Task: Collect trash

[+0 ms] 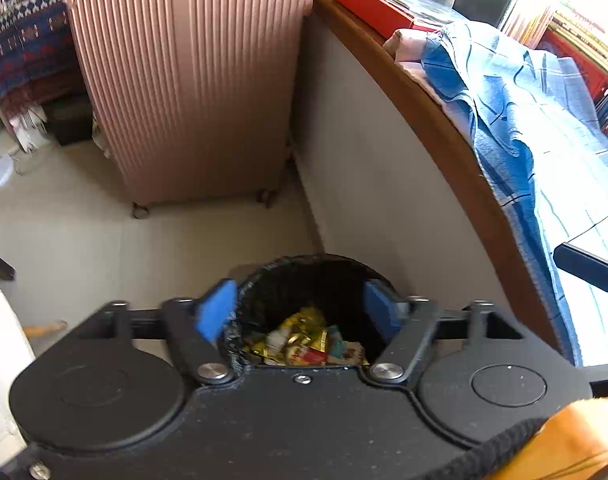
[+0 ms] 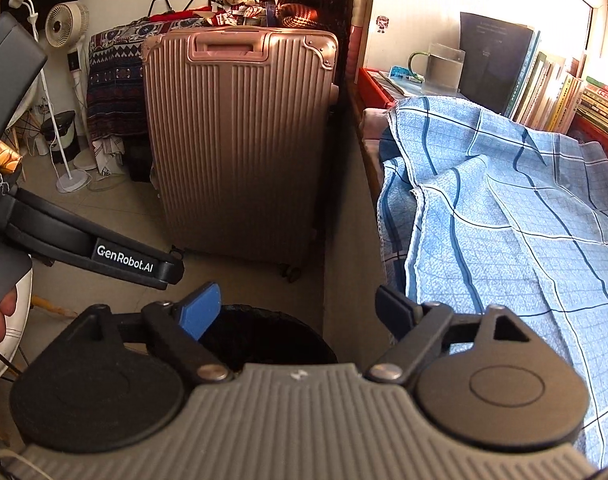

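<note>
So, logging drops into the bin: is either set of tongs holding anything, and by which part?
Nothing is held: left tongs and right tongs are open and bare over the bin.

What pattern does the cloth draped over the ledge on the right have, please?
The draped cotton cloth is light blue with dark blue and white check lines, clearest in the right wrist view.
</note>
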`<state>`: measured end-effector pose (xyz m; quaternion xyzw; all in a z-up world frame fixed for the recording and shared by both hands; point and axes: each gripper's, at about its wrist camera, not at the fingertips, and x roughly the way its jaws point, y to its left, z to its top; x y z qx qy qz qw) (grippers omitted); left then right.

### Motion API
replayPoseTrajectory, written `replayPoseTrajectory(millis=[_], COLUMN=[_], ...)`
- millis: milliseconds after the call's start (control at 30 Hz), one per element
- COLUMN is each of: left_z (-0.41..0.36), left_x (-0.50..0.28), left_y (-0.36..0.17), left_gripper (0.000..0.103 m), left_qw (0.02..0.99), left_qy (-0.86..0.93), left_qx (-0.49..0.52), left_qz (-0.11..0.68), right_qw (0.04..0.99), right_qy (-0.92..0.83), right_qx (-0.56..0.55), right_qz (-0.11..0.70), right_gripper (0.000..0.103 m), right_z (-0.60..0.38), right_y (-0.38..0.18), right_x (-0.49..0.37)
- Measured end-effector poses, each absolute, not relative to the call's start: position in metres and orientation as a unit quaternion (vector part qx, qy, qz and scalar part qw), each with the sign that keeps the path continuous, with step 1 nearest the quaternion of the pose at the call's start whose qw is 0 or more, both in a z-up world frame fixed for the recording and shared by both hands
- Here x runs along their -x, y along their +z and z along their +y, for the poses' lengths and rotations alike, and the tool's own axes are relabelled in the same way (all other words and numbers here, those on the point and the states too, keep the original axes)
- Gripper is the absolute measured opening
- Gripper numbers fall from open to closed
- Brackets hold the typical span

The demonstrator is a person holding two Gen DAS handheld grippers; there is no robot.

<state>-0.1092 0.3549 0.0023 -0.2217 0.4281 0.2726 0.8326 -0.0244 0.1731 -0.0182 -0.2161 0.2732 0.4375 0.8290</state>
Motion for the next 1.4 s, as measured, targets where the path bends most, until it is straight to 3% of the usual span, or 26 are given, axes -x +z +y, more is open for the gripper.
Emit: replayPoseTrajectory(millis=[133,567,1067,1400], left_z=[0.353,0.346,0.293,0.265], left_x=[0.115,0.118,0.114,0.113], left_y=[0.001,-0.007,-0.019,-0.022], left_gripper=[0.103,0.103,0.103,0.103], left_qw=[0.838,0.815,0.800,0.809], left_qy=[0.267,0.250,0.235,0.218], left_qx=[0.236,0.276,0.187,0.154], left_qz=[0.412,0.444,0.520,0.524], right_qw=[0.831,0.836,0.842,0.845], right_qy=[0.433,0.404,0.341,0.336], right_qx=[0.217,0.210,0.198,0.192], right_qz=[0.274,0.305,0.367,0.368], right_gripper=[0.103,0.103,0.103,0.103], right_z=[0.172,0.161,0.089,0.076], right_y=[-0.018,-0.022,-0.033,-0.035], right_x=[0.025,0.021,0.010,0.010])
